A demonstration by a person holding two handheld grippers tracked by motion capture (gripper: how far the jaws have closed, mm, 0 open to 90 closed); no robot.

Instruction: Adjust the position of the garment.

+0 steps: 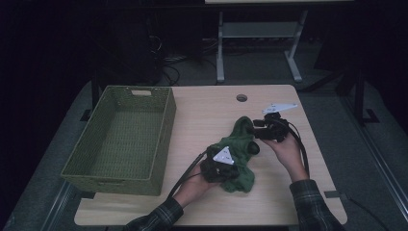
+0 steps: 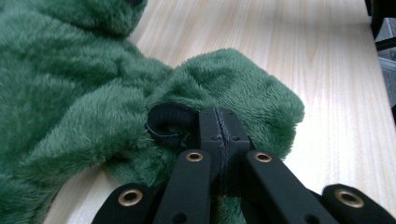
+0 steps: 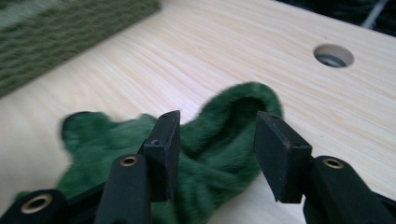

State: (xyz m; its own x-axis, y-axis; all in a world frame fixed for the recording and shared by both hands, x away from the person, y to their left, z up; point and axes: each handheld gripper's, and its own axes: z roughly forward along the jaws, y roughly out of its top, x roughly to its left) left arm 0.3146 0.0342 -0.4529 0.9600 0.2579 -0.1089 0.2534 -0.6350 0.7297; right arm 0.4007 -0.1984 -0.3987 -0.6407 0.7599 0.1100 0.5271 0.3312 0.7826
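Note:
A crumpled green fleece garment (image 1: 239, 144) lies right of centre on the wooden table (image 1: 207, 108). My left gripper (image 1: 232, 172) rests on its near end. In the left gripper view the jaws (image 2: 218, 122) stand pressed together at a fold of the fleece (image 2: 84, 93), right beside a dark ribbed cuff (image 2: 169, 122). My right gripper (image 1: 253, 128) is at the garment's far end, held level. In the right gripper view its jaws (image 3: 217, 135) stand apart on either side of a raised fold of the fleece (image 3: 224, 116), and the pads do not touch it.
A green woven basket (image 1: 166, 122) with nothing in it stands at the table's left, and its wall (image 3: 70, 28) also appears in the right gripper view. A round cable hole (image 1: 241, 97) sits near the table's far edge. Bare wood lies between the basket and the garment.

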